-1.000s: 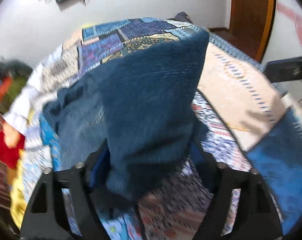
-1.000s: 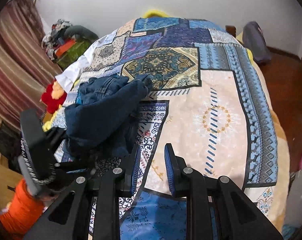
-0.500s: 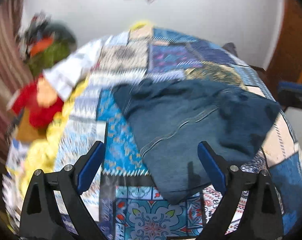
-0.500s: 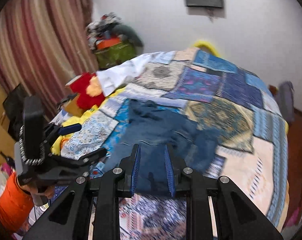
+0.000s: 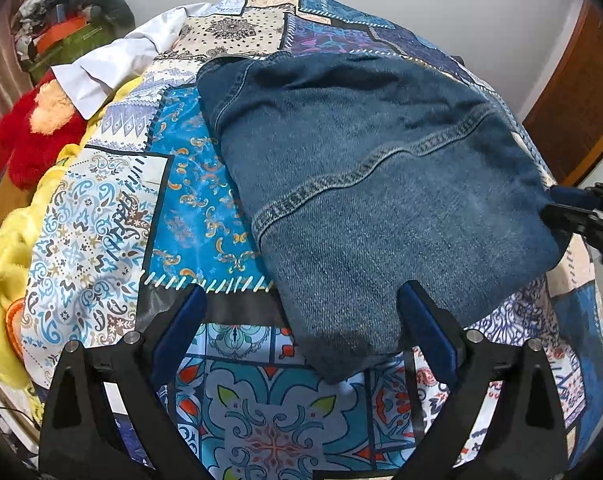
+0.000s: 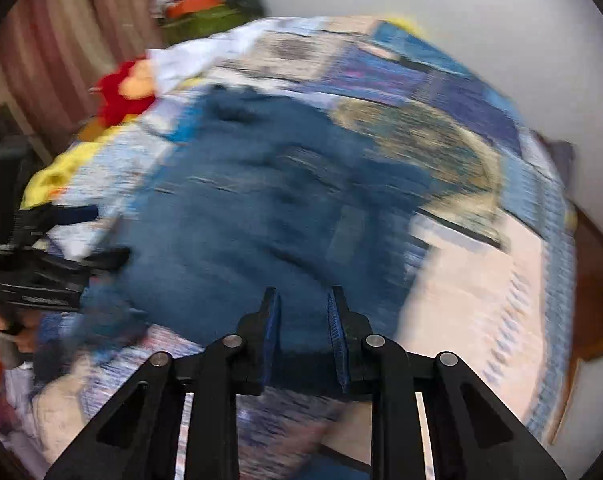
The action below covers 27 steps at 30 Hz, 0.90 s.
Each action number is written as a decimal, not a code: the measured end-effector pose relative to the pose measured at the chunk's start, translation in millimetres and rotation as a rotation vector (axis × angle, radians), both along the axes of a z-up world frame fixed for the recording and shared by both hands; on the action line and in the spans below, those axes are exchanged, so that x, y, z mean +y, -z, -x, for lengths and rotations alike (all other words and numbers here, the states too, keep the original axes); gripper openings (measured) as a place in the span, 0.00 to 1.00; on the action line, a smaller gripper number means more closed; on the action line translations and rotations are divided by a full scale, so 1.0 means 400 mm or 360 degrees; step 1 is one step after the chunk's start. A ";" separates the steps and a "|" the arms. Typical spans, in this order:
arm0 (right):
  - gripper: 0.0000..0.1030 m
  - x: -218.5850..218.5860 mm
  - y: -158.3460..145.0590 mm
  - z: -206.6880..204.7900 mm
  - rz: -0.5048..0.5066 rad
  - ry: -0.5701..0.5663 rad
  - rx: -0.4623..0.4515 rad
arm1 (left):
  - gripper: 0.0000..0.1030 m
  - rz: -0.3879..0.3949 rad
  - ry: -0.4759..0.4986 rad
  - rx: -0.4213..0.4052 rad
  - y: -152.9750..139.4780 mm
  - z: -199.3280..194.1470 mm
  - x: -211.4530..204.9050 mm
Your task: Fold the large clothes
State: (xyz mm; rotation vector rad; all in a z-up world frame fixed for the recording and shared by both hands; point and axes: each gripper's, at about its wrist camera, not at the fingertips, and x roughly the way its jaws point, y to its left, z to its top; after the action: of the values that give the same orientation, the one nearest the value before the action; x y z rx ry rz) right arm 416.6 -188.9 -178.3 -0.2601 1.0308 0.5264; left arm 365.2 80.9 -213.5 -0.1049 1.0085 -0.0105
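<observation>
Folded denim jeans point(image 5: 381, 200), coarse twill with a wavy stitched seam, lie flat on the patchwork bedspread point(image 5: 205, 216). The left gripper point(image 5: 301, 316) gapes wide around their near corner; the right gripper point(image 6: 303, 312) (badly blurred) stands partly apart over denim.

My left gripper point(image 5: 301, 316) is a black plastic frame with triangular cut-outs, silver pivot screws and two blue-padded fingers point(image 5: 425, 320). My right gripper point(image 6: 303, 332) matches: black linkage arms, silver screws, ribbed blue pads point(image 6: 271, 332). I can see bare skin and an orange sleeve behind the left unit in the right wrist view.
</observation>
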 end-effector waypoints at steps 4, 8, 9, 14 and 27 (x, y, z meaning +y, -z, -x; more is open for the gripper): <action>0.95 -0.114 0.041 -0.016 -0.0014 0.0233 0.0061 | 0.96 -0.0054 -0.0005 -0.0020 -0.003 0.024 -0.018; 0.95 -0.160 0.033 -0.013 -0.0057 0.0297 0.0110 | 0.95 -0.0131 0.0058 -0.0008 -0.020 0.044 -0.023; 0.95 -0.161 0.017 -0.010 -0.0074 0.0290 0.0090 | 0.95 -0.0165 0.0073 -0.0002 -0.028 0.047 -0.021; 0.95 -0.111 -0.103 -0.024 -0.0219 0.0236 -0.0039 | 0.95 -0.0307 0.0016 -0.0104 -0.096 0.039 0.026; 0.95 0.158 -0.056 -0.310 -0.0240 0.0088 0.0258 | 0.95 -0.0029 -0.0040 -0.0010 -0.079 -0.307 0.115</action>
State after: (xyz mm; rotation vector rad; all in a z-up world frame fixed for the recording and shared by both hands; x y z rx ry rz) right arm 540.8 -125.8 -155.7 -0.0556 1.1461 0.5788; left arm 487.8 126.9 -182.1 -0.1008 1.0009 0.0214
